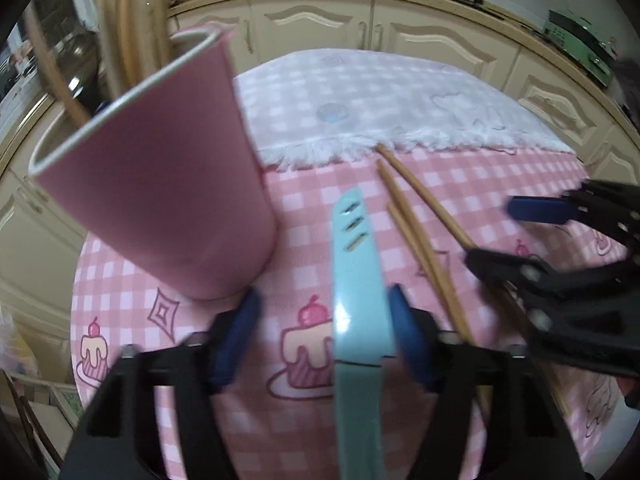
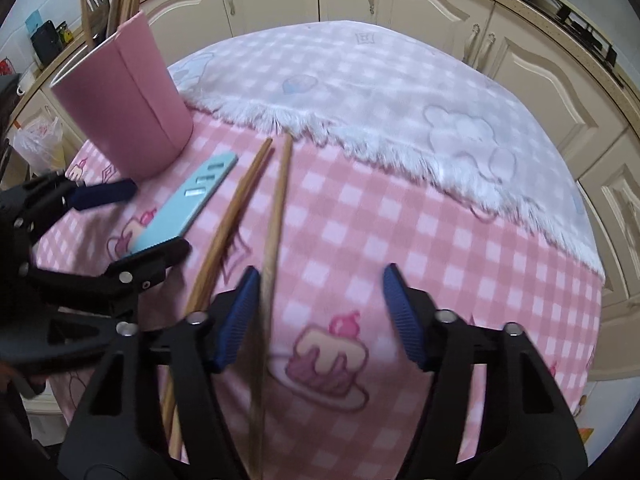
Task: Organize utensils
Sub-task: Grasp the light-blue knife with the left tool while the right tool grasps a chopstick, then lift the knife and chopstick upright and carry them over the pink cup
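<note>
1. Utensils are seen on a table [image 2: 460, 248] covered by a pink checked cloth with cake prints: a light-blue sheathed knife [image 1: 356, 300] and wooden chopsticks [image 1: 416, 232], all near the table's middle.
2. A pink holder [image 1: 160, 184] is set beside the knife toward the left edge, with wooden sticks rising from it.
3. A white fringed cloth [image 2: 380, 92] is spread over the far edge; the chopstick tips nearly reach its fringe.
4. The left gripper [image 1: 324, 336] is half spread around the knife; its right pad is against the sheath, the left pad apart.
5. The right gripper [image 2: 320, 316] is half spread; one chopstick runs beside its left pad, and a firm pinch cannot be told.
</note>
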A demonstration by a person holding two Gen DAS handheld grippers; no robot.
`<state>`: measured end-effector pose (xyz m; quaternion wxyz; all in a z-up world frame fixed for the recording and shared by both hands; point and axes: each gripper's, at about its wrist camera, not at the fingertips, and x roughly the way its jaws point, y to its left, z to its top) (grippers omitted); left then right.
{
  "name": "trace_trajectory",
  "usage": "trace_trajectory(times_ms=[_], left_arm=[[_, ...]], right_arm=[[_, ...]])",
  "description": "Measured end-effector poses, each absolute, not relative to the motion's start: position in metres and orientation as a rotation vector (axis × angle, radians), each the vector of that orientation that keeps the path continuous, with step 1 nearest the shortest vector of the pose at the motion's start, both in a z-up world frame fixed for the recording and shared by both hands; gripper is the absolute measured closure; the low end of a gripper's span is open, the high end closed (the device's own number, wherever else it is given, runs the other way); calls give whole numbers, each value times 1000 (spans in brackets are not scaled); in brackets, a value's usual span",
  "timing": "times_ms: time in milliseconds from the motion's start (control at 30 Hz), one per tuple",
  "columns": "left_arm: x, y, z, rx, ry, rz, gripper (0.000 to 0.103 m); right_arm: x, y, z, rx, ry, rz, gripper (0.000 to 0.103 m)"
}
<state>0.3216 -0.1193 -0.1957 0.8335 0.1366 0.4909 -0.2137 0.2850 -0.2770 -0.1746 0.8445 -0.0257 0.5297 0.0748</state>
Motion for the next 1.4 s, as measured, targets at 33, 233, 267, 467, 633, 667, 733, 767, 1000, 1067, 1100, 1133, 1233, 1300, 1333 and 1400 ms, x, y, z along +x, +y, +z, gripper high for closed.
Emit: trace_trajectory(times_ms=[33,233,267,467,633,667,733,767,1000,1067,1100,1133,1233,1300,1333,1400], left_arm=[[320,-122,-194,292,1040,-464,67],[315,-114,-193,268,1052,-481,77],[312,-110,-193,261,1050,-479,77],[292,-90,-186,176,1008,-497,77],[273,-75,-165,92,900,-523,77],[269,-73,-160,81,875,-526,77],[260,-66,-145,56,799,-539,77],[256,-64,-140,51,774,-542,78],[245,-50,-105,9,622,-540,78],[246,-48,-101,4,609,-543,78],[246,-48,-99,0,601,-542,78],[246,-49,-96,-2,595,-543,78],[243,-43,-90,-13,579,-548,78],[242,-41,-84,-22,564,-550,78],[242,-40,-81,-28,556,-553,78],[241,-35,-70,-41,533,-553,78]], right_arm=[[287,-274,-175,-71,1118,165,67],[279,-285,-172,7,1107,233,97],[276,-289,-171,50,1093,253,97],[250,-317,-159,221,993,314,97],[236,-330,-140,308,882,352,97],[233,-331,-135,313,854,355,97],[229,-331,-126,329,806,363,97],[228,-331,-121,331,786,365,97],[226,-324,-96,338,676,402,97],[224,-322,-91,337,660,406,97],[222,-321,-89,338,653,407,97],[222,-320,-86,340,642,411,97],[222,-320,-76,339,607,413,97],[222,-317,-67,339,579,415,97],[223,-315,-61,338,563,418,97],[227,-312,-49,337,528,424,97]])
